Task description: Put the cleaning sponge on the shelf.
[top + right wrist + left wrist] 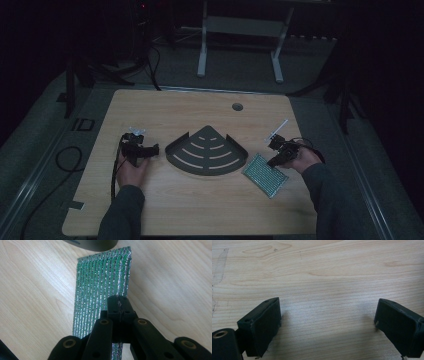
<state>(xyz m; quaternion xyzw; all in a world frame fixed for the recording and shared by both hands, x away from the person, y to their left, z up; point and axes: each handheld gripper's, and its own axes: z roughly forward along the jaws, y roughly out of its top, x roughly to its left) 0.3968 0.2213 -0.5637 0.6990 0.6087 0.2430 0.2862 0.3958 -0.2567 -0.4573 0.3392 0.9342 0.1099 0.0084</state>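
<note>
A green pad with silver ribs [265,176] lies on the wooden table [200,200] at the right, beside a dark fan-shaped slotted rack [207,150] in the middle. My right gripper [274,161] sits at the pad's near right edge. In the right gripper view its jaws [120,302] are shut on the edge of the pad [100,277], and the rack's rim [92,243] shows at the top. My left gripper [150,150] rests left of the rack, pointing toward it. In the left gripper view it [327,312] is open over bare wood with nothing between its fingers.
A round cable hole [237,106] sits near the table's far edge. White legs of another table [202,50] stand on the floor behind. A black cable [65,155] loops on the floor at the left. The room around is dark.
</note>
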